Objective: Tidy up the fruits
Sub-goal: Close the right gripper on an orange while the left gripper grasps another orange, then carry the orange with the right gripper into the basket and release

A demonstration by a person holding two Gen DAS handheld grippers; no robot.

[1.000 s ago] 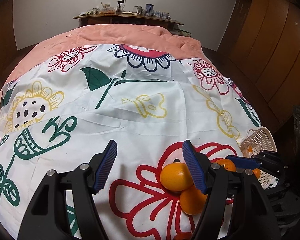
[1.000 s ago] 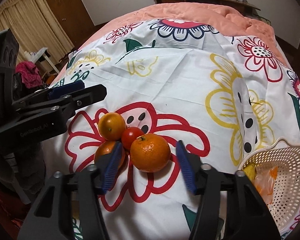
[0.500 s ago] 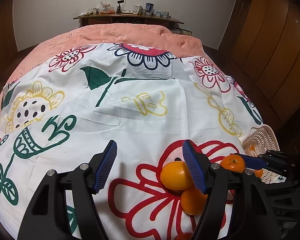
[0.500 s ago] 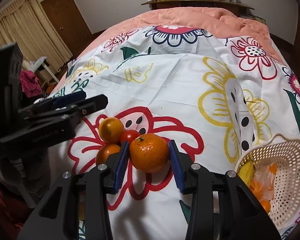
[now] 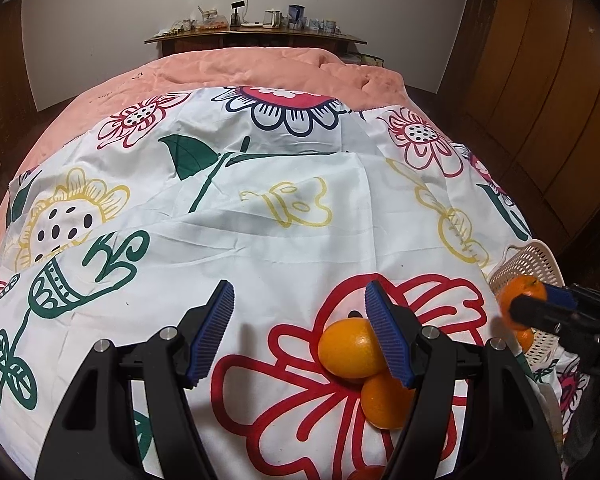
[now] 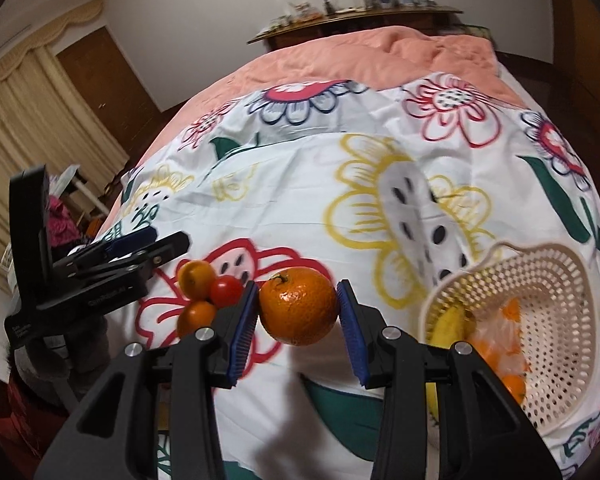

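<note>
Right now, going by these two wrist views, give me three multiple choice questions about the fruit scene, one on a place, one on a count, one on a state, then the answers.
1. Where does the basket sit relative to the right gripper?
A. To its right
B. To its left
C. Directly behind it

2. How many fruits lie on the floral sheet in the cluster to the left of the held orange?
A. One
B. Three
C. Five

3. What is the state of the left gripper?
A. Shut on an orange
B. Shut on a banana
C. Open, holding nothing

Answers:
1. A, the right wrist view shows the basket at the right edge of the sheet.
2. B, two small oranges and a red tomato sit together.
3. C, its jaws stand wide apart with only sheet between them.
</note>
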